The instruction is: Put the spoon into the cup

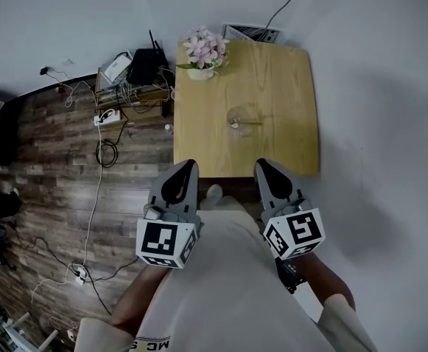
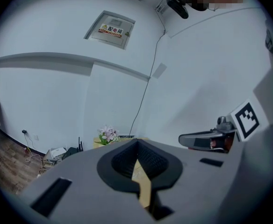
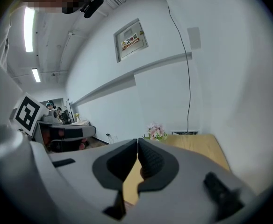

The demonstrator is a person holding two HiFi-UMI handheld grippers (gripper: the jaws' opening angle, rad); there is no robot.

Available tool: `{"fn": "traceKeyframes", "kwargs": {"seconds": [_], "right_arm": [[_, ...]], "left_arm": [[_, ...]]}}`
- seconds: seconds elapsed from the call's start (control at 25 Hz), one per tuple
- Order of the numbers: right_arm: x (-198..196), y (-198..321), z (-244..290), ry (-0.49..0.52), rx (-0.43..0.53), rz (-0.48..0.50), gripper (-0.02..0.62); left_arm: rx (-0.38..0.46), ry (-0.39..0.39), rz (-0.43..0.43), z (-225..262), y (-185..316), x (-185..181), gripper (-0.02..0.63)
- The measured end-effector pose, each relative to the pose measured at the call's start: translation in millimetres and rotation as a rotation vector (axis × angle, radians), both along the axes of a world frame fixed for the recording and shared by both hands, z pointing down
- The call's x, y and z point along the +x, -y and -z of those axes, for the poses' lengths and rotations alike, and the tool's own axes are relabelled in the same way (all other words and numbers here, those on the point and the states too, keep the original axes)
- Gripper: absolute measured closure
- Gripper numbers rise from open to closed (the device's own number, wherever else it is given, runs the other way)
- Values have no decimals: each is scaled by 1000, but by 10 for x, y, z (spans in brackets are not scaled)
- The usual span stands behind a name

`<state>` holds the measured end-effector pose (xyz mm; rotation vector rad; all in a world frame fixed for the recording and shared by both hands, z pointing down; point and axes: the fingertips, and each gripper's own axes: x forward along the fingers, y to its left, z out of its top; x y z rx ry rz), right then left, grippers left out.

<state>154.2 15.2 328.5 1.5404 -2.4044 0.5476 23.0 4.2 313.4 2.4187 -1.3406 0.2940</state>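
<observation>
A clear glass cup (image 1: 240, 116) stands near the middle of the small wooden table (image 1: 287, 86). A spoon (image 1: 246, 125) lies with its bowl at the cup's base and its handle pointing right; whether it sits inside the glass I cannot tell. My left gripper (image 1: 187, 166) and right gripper (image 1: 262, 166) hang side by side at the table's near edge, well short of the cup. Both are shut with nothing between the jaws. In the left gripper view the left gripper (image 2: 137, 141) has its tips touching, and in the right gripper view the right gripper (image 3: 137, 140) does too.
A pot of pink flowers (image 1: 204, 52) stands at the table's far left corner. Left of the table a low stand with a router (image 1: 144, 67) and tangled cables (image 1: 104, 141) sits on the wood floor. White walls close in behind and to the right.
</observation>
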Motion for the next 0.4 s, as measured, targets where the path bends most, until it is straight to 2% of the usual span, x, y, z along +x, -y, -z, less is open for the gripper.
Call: {"fn": "traceKeyframes", "kwargs": {"seconds": [0.24, 0.4], "right_arm": [[-82, -80, -72, -74, -1, 73, 561], [-55, -105, -128, -78, 3, 89, 561]], "left_arm": [[1, 5, -17, -3, 15, 50, 595], [1, 11, -15, -64, -20, 84, 595]]}}
